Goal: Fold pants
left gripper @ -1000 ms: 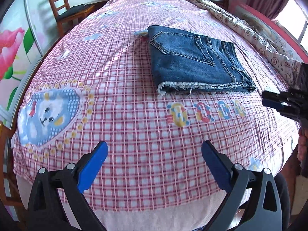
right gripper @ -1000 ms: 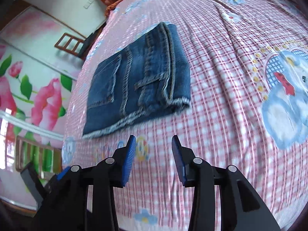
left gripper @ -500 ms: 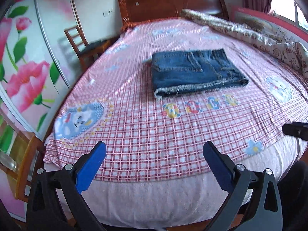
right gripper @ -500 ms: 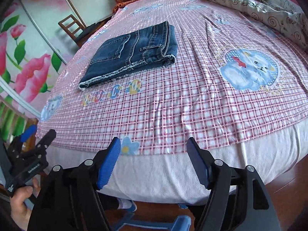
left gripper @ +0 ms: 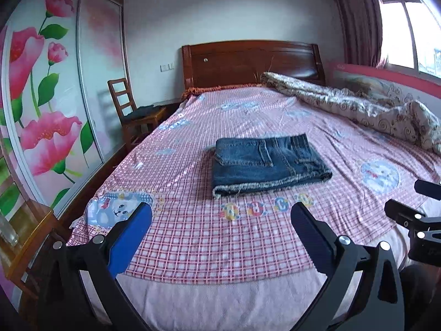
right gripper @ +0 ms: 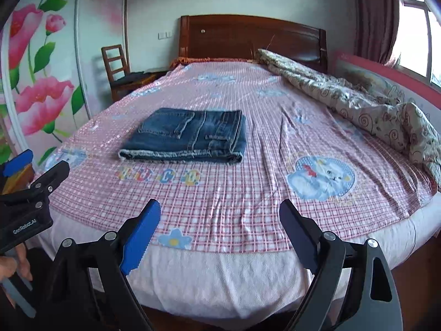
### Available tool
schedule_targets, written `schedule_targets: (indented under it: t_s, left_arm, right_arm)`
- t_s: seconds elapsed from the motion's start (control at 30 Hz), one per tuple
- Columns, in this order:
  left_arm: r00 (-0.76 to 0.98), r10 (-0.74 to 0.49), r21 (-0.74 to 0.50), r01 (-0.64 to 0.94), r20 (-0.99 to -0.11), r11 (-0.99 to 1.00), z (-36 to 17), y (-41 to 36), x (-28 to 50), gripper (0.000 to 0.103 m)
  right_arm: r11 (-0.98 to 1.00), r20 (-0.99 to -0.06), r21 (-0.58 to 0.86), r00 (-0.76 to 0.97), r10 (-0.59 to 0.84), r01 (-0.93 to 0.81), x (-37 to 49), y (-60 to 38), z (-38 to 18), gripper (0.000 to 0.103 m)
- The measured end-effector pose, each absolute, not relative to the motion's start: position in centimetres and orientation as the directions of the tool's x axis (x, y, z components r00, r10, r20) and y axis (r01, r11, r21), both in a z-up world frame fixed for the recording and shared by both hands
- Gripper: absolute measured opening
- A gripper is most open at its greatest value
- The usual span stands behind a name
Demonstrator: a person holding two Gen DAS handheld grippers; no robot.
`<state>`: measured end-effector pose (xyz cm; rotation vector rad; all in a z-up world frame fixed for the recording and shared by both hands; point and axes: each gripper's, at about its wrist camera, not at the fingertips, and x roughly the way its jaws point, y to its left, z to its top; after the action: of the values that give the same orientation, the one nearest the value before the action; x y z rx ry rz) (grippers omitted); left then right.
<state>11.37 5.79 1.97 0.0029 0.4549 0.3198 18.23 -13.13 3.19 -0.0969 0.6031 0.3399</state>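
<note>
Folded blue denim pants (left gripper: 264, 162) (right gripper: 187, 135) lie as a compact rectangle in the middle of the pink checked bed sheet (left gripper: 248, 234) (right gripper: 234, 193), frayed hem toward me. My left gripper (left gripper: 220, 220) is open, well back from the pants above the foot of the bed, nothing between its blue pads. My right gripper (right gripper: 219, 218) is also back from the pants with nothing between its fingers, its jaws still opening. Each gripper shows at the other view's edge: the right gripper (left gripper: 413, 215), the left gripper (right gripper: 30, 179).
A rolled patterned quilt (left gripper: 358, 107) (right gripper: 358, 104) lies along the bed's right side. A wooden headboard (left gripper: 250, 63) closes the far end. A wooden chair (left gripper: 132, 113) and a flower-painted wardrobe (left gripper: 41, 110) stand on the left. A person's hand (right gripper: 13, 267) grips the left tool.
Both grippers pulled back from the pants and tilted upward, so the whole bed and room show. The right gripper's jaws went from narrow to wide. The pants stayed in place.
</note>
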Motion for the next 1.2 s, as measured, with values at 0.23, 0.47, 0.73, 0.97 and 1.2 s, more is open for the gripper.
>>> schedule_targets:
  t_s: [0.23,0.47,0.73,0.97,1.2]
  left_arm:
    - [0.904,0.285,0.049,-0.285,-0.319,0.957,4.5,6.0,11.5,0.101]
    - [0.928,0.26,0.032,-0.261,-0.267,0.965,3.8,6.2,11.6,0.101]
    - [0.934,0.228,-0.004,-0.238,-0.276,0.971,1.2,5.6,10.8,0.101]
    - [0.939,0.19,-0.027,-0.206,-0.287,0.978,0.5,5.3,10.6,0.101]
    - [0.947,0.149,-0.065,-0.174,-0.286,0.983,1.1,5.5,10.5,0.101]
  right_arm:
    - [0.94,-0.465,0.005,0.832,0.304,-0.34,17.7,-12.1,6.2,0.087]
    - [0.951,-0.451,0.029,0.845,0.287,-0.308,18.1,-12.5,6.1,0.087]
    - [0.954,-0.424,0.081,0.856,0.296,-0.29,17.7,-13.3,4.7,0.087]
    - [0.952,-0.438,0.076,0.848,0.298,-0.295,17.4,-13.6,3.3,0.087]
    - [0.946,-0.432,0.068,0.845,0.315,-0.317,16.8,-13.3,3.2,0.091]
